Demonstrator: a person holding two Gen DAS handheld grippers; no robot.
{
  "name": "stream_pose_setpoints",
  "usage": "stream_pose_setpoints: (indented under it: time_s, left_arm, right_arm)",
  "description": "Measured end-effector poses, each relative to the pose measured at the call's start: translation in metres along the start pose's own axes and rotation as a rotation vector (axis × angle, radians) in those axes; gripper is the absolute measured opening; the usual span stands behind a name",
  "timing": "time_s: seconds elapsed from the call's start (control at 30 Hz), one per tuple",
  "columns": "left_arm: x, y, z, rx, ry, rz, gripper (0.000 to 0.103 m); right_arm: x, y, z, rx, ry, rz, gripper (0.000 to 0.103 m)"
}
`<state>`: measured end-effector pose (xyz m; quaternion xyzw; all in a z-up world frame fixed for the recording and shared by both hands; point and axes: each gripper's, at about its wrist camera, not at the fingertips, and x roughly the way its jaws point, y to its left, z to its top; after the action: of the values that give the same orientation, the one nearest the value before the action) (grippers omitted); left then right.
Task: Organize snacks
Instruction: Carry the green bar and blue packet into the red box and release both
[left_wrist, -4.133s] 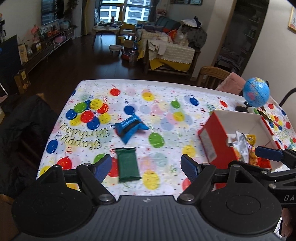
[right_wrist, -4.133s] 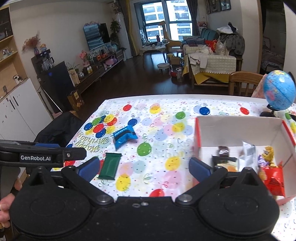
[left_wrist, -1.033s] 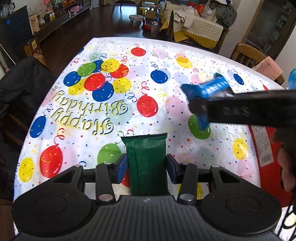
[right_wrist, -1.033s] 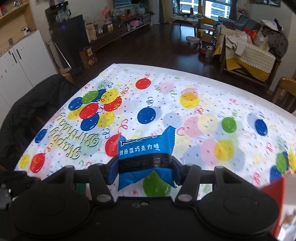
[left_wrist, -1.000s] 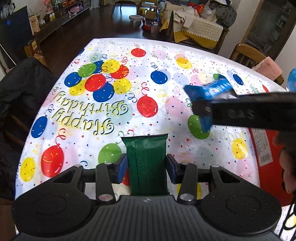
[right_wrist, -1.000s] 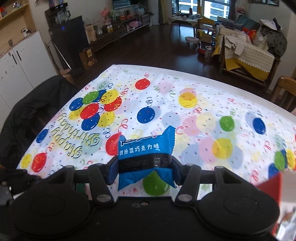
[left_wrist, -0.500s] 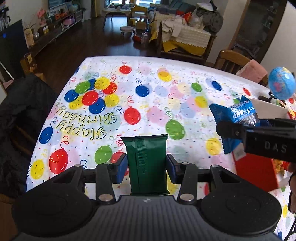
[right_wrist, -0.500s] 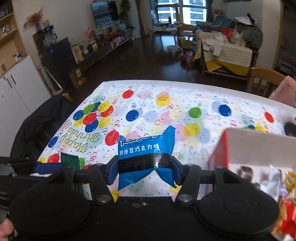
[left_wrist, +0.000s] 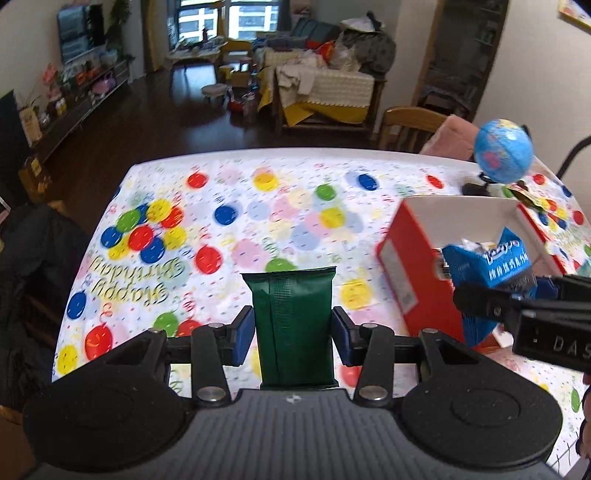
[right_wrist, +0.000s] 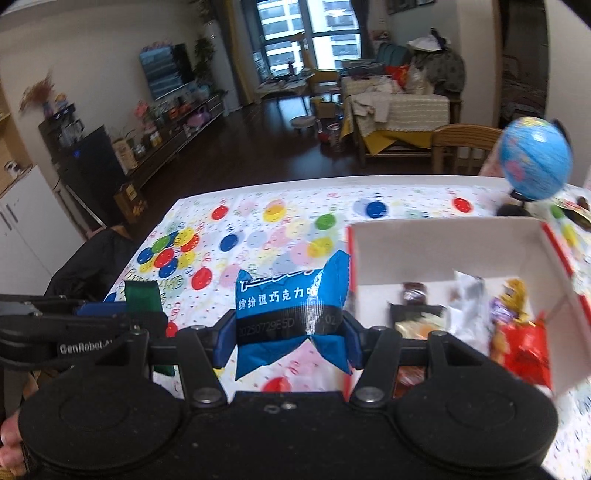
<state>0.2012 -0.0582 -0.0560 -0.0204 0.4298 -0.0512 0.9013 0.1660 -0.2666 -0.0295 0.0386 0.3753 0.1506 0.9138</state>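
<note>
Both remaining loose snacks are in hand, and neither is in the box yet.

Left gripper (left_wrist: 293, 334): the jaws are narrow and clamp the green packet (left_wrist: 293, 325) by its two long edges. The packet stands upright between the pads, clear of the counter (left_wrist: 240, 206), which is covered by a balloon-print cloth. In the right wrist view the same packet (right_wrist: 142, 295) shows at the far left, well apart from the box.

Right gripper (right_wrist: 290, 334): the jaws are at a medium width and grip the blue packet (right_wrist: 291, 314) across its dark printed band. The packet hangs just beside the left wall of the red and white box (right_wrist: 436, 240). In the left wrist view the blue packet (left_wrist: 487, 266) lies over the near edge of the box (left_wrist: 413, 273); whether it is already above the opening cannot be told.

Done, as judged from the layout:
- Several wrapped snacks (right_wrist: 517, 332) already lie on the box floor, grouped toward the near right side.
- No loose snack is visible on the cloth.

Left to do:
- Carry the blue packet over the wall and release it inside the box.
- Bring the green packet across the counter and release it likewise.

A small globe (right_wrist: 535, 162) stands behind the box, apart from both packets. The task is judged to be near its end, with two placements outstanding.
</note>
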Motion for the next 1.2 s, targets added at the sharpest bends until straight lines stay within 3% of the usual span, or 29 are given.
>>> stream_pose_setpoints:
  time_s: [0.67, 1.2]
  left_arm:
    - [-0.001, -0.139, 0.023, 0.186, -0.025, -0.099, 0.044]
    - [0.051, -0.207, 0.032, 0.212, 0.030, -0.073, 0.044]
  right_arm:
    - [-0.067, -0.106, -0.021, 0.109, -0.066, -0.143, 0.055]
    - [-0.051, -0.178, -0.016, 0.099, -0.024, -0.170, 0.055]
